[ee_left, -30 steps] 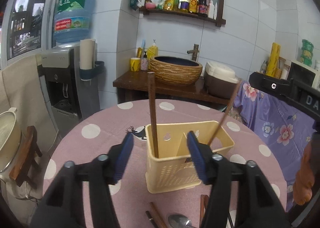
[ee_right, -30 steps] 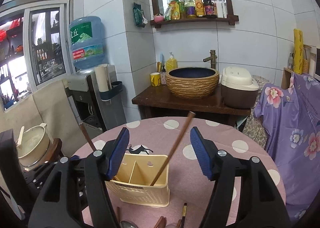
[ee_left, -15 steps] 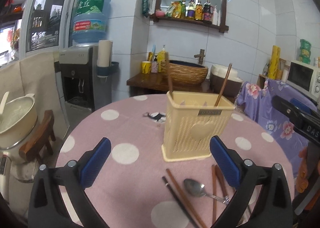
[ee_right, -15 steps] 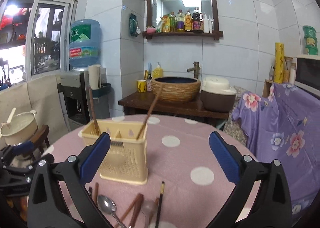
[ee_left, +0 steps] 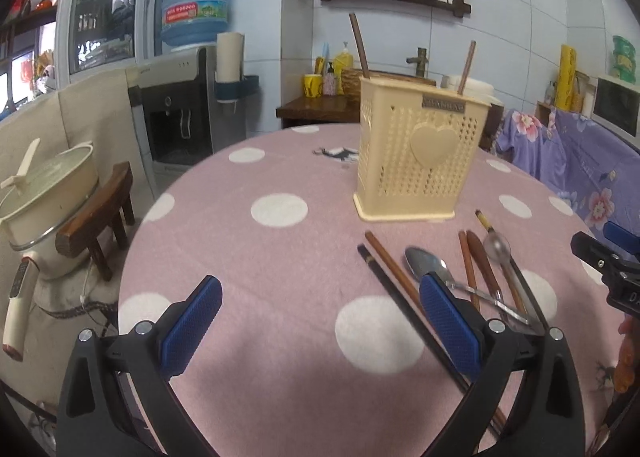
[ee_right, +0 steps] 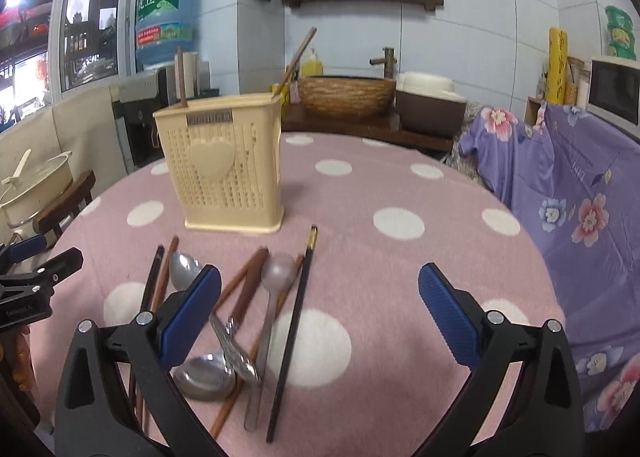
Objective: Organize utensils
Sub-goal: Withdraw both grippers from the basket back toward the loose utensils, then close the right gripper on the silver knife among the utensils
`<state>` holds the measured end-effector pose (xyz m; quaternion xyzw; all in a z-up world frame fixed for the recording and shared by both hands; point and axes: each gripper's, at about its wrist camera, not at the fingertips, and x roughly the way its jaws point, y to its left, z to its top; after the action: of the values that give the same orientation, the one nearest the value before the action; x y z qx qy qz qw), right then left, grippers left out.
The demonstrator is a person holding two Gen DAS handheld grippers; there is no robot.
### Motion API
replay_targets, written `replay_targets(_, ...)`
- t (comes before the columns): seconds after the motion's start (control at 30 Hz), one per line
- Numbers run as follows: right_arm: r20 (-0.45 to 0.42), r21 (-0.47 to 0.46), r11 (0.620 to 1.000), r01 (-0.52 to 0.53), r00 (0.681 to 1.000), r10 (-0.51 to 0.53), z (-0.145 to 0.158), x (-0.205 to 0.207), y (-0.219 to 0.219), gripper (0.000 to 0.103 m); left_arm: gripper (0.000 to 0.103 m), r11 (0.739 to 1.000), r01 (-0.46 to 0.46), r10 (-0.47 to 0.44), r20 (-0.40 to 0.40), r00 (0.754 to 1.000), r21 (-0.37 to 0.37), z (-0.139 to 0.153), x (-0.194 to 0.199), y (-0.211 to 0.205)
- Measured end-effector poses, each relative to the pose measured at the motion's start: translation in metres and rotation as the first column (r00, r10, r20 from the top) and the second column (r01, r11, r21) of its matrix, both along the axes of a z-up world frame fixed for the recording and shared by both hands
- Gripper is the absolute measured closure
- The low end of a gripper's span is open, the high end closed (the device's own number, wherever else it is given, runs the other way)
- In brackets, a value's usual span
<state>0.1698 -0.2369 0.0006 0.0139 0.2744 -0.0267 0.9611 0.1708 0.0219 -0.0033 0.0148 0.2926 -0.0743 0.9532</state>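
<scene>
In the left wrist view, the left gripper (ee_left: 320,317) hangs over the round table under a pink cloth with white dots (ee_left: 280,257); its jaws have just been opening and stand spread wide, with only cloth between them. Beyond stands the cream perforated plastic utensil holder with a heart on its front (ee_left: 416,161), two brown chopsticks (ee_left: 359,45) upright in it. The loose utensils lie just in front of the holder, to the right: dark and brown chopsticks (ee_left: 390,271) and a steel spoon (ee_left: 426,263) beside the right finger. In the right wrist view, the right gripper (ee_right: 320,315) also has its jaws freshly parted and wide, gripping nothing. Below it lie a long black chopstick (ee_right: 294,321), a grey spoon (ee_right: 276,277) and a steel ladle-like spoon (ee_right: 204,375), in a crossed heap near the holder.
</scene>
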Motion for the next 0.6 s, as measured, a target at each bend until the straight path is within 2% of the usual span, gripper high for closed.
replay_targets(0.13,-0.049,-0.009,1.000,0.002,0.999,-0.003,-0.014,-0.002,-0.003,0.006,0.005,1.000,0.017,-0.016,-0.060,0.998,0.010,-0.012,-0.002,-0.002)
replay_targets(0.17,-0.062,-0.008,1.000,-0.006,0.998,0.006,-0.016,-0.002,-0.002,0.009,0.006,1.000,0.024,-0.024,-0.071,0.997,0.002,-0.014,-0.003,-0.003)
replay_targets(0.27,-0.084,-0.013,0.998,-0.055,0.995,0.054,-0.019,-0.001,0.008,0.019,0.015,0.999,0.030,-0.032,-0.102,0.994,-0.019,-0.018,-0.002,-0.003)
replay_targets(0.37,-0.110,-0.014,0.992,-0.126,0.986,0.124,-0.020,0.003,0.019,0.031,0.030,0.998,0.036,-0.043,-0.140,0.989,-0.051,-0.020,0.001,-0.003)
replay_targets(0.4,-0.119,0.002,0.989,-0.147,0.982,0.146,-0.021,0.003,0.022,0.032,0.036,0.997,0.038,-0.047,-0.150,0.988,-0.062,-0.021,0.001,-0.004)
replay_targets(0.6,-0.189,0.052,0.992,-0.116,0.974,0.124,-0.026,0.024,0.016,0.052,0.052,0.995,0.058,-0.071,-0.183,0.980,-0.076,-0.026,0.001,-0.008)
